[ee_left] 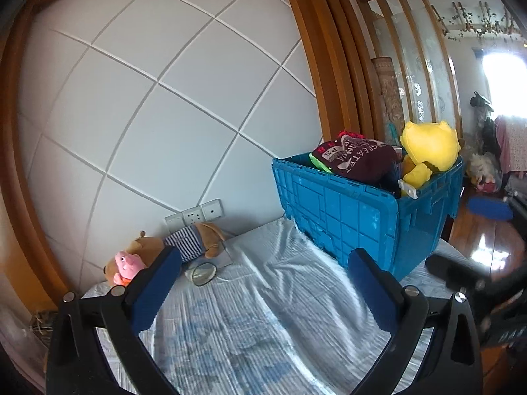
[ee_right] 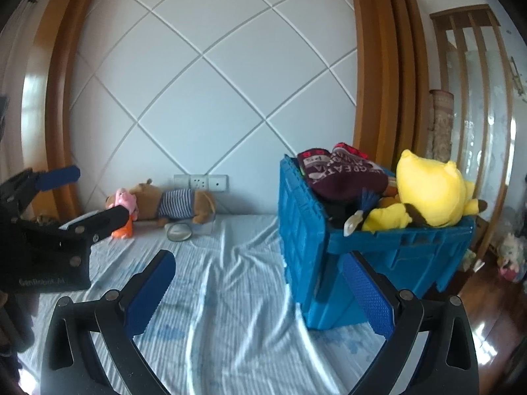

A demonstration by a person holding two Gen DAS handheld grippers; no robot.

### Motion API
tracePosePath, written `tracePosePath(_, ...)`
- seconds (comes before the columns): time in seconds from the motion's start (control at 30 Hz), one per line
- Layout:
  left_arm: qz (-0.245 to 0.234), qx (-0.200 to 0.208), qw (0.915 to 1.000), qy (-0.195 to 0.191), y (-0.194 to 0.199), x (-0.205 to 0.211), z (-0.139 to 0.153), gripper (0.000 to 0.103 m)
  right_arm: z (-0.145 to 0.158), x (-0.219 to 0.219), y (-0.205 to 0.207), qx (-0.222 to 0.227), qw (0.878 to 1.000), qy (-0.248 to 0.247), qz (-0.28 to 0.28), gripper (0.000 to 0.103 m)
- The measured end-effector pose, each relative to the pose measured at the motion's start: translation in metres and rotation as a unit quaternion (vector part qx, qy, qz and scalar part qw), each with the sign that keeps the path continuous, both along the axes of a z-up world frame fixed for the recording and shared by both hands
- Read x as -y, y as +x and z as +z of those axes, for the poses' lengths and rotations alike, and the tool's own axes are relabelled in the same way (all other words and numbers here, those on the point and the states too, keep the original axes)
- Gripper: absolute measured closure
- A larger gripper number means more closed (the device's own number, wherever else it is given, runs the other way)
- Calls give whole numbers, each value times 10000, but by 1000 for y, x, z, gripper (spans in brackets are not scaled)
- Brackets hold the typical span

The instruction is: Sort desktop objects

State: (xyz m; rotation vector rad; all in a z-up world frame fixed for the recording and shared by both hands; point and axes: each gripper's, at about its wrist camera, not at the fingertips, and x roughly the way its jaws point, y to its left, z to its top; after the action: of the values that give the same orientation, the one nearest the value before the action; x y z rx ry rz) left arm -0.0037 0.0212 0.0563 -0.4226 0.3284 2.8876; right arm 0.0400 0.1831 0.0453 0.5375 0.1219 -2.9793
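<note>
A blue crate [ee_left: 346,217] [ee_right: 378,263] stands on the right of the cloth-covered table [ee_right: 230,312]. It is piled with a yellow plush [ee_left: 428,151] [ee_right: 428,194] and a maroon printed garment [ee_left: 355,158] [ee_right: 339,174]. By the back wall lie a brown bear plush in a striped shirt [ee_left: 184,240] [ee_right: 171,202], a pink pig toy [ee_left: 126,263] [ee_right: 123,200] and a round glass piece [ee_left: 204,273] [ee_right: 179,231]. My left gripper [ee_left: 263,263] [ee_right: 102,192] is open, close to the pig. My right gripper [ee_right: 260,263] is open and holds nothing, beside the crate's near corner.
Wall sockets [ee_right: 201,182] sit just above the table behind the bear. A curved wooden frame [ee_right: 372,82] borders the padded wall. Right of the table the wood floor [ee_right: 494,322] drops away, with soft toys [ee_right: 510,256] on it. The wrinkled cloth [ee_left: 263,312] covers the middle.
</note>
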Motion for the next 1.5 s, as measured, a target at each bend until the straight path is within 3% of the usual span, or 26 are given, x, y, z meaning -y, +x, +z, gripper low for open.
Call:
tracePosePath(0.4, 115, -84, 9999, -67, 16, 7, 1, 0, -9, 15, 15, 12, 10000, 46, 79, 0)
tracePosePath(0.8, 128, -155, 9997, -139, 23, 2, 3, 0, -9, 2, 18, 48, 10000, 41, -8, 0)
tracePosePath(1.5, 294, 53, 9995, -109, 14, 8, 2, 0, -7, -5, 17, 92, 9999, 22, -79, 0)
